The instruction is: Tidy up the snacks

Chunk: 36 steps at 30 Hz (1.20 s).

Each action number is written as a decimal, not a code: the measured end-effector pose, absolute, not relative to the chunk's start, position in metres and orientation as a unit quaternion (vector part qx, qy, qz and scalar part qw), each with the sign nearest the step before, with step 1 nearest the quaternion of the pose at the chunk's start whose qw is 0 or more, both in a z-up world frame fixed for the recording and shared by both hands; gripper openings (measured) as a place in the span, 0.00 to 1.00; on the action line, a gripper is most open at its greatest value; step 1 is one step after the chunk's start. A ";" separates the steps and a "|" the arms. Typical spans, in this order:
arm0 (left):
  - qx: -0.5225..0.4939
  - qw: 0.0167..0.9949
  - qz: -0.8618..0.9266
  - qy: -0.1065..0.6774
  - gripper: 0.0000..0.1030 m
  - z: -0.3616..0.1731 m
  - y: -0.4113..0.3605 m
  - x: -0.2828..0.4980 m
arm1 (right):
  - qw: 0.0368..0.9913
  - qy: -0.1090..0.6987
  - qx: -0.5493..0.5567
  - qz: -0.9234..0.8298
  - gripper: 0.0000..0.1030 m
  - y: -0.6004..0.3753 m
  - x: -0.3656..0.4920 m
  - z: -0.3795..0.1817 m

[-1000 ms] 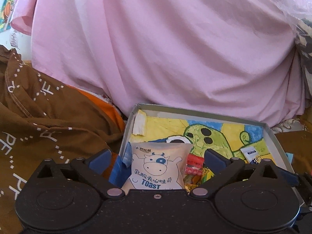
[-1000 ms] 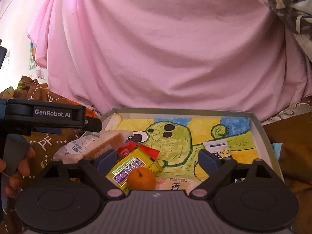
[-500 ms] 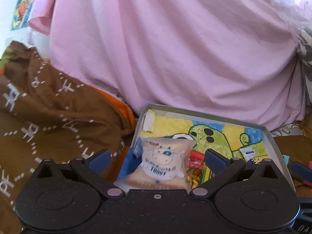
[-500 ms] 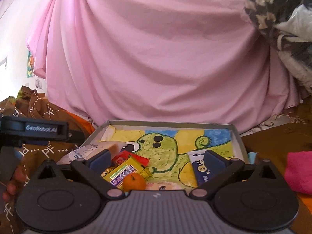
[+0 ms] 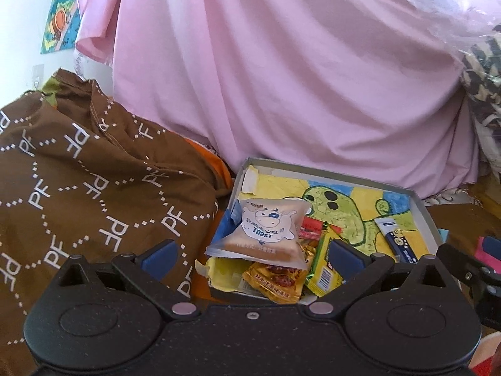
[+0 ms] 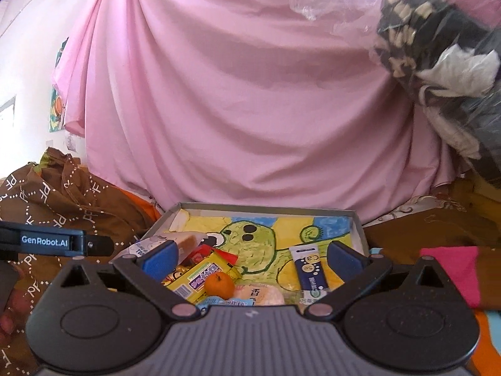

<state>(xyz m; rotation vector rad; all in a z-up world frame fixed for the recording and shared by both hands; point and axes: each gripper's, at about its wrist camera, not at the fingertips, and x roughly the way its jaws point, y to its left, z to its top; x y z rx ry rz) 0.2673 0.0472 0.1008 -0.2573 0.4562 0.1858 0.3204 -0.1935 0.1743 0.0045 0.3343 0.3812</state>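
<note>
Both views have pulled back from the shallow grey cardboard tray since the earlier frames; more of the brown patterned cloth shows at left. Left hand-held gripper spread, empty, near edge of tray. Right hand-held gripper likewise spread, nothing between its fingers. Pale toast packet with a cow print lies on top of the pile at tray's near left, over gold and green wrappers. Probably light, soft, crushable, with slick film; best pinched at a sealed edge. Small orange fruit sits near centre; blue-and-white tube at right.
</note>
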 end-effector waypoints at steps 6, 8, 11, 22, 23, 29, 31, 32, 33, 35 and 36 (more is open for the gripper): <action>-0.132 0.965 0.095 0.207 0.99 0.107 0.038 0.240 | 0.973 0.159 0.024 0.167 1.00 -0.203 0.294 0.179; -0.132 0.965 0.093 0.205 0.99 0.110 0.035 0.233 | 0.973 0.161 0.030 0.161 1.00 -0.207 0.286 0.180; -0.129 0.967 0.092 0.201 0.99 0.112 0.030 0.221 | 0.974 0.162 0.038 0.155 1.00 -0.214 0.276 0.182; -0.146 0.959 0.102 0.221 0.99 0.099 0.031 0.182 | 0.977 0.158 0.037 0.142 1.00 -0.230 0.234 0.184; -0.147 0.958 0.103 0.224 0.99 0.097 0.031 0.179 | 0.977 0.157 0.041 0.139 1.00 -0.231 0.230 0.184; -0.146 0.955 0.111 0.233 0.99 0.091 0.031 0.159 | 0.977 0.160 0.044 0.132 1.00 -0.239 0.209 0.181; -0.146 0.953 0.113 0.241 0.99 0.089 0.029 0.154 | 0.977 0.164 0.042 0.133 1.00 -0.242 0.203 0.179; -0.144 0.951 0.113 0.249 0.99 0.089 0.029 0.152 | 0.976 0.166 0.039 0.134 1.00 -0.243 0.200 0.179; -0.144 0.950 0.113 0.255 0.99 0.089 0.028 0.149 | 0.976 0.168 0.037 0.134 1.00 -0.244 0.197 0.178; -0.143 0.948 0.110 0.263 0.99 0.089 0.027 0.143 | 0.975 0.173 0.033 0.136 1.00 -0.247 0.190 0.175; -0.141 0.947 0.110 0.266 0.99 0.089 0.025 0.140 | 0.974 0.176 0.030 0.138 1.00 -0.247 0.186 0.173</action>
